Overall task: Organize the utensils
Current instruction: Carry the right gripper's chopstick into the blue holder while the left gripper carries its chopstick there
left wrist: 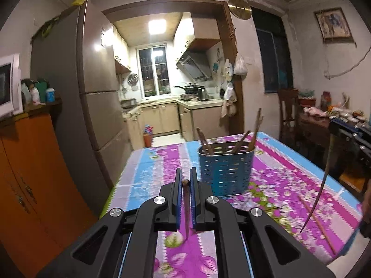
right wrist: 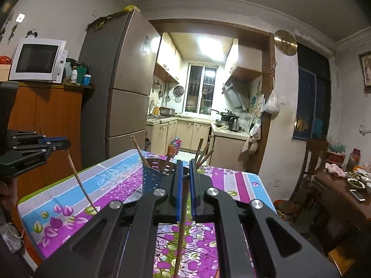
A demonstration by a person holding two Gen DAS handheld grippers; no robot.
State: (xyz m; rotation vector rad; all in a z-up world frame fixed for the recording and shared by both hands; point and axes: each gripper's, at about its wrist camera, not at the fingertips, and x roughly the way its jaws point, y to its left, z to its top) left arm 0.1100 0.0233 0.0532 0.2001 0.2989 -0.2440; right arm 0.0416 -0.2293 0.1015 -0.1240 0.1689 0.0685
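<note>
Left tongs (left wrist: 186,180) gripping chopstick (left wrist: 186,208), blue caddy (left wrist: 226,169) ahead, loose chopstick (left wrist: 317,222) right

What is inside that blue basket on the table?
The blue basket holds several wooden chopsticks, leaning with their ends poking above the rim. Their lower ends and the basket's bottom are hidden by its perforated wall, so anything shorter inside cannot be seen.

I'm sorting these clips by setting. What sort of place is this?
A home dining room opening onto a small kitchen, most likely. A refrigerator and microwave stand beside the table, and the left gripper and right gripper each hold a chopstick.
</note>
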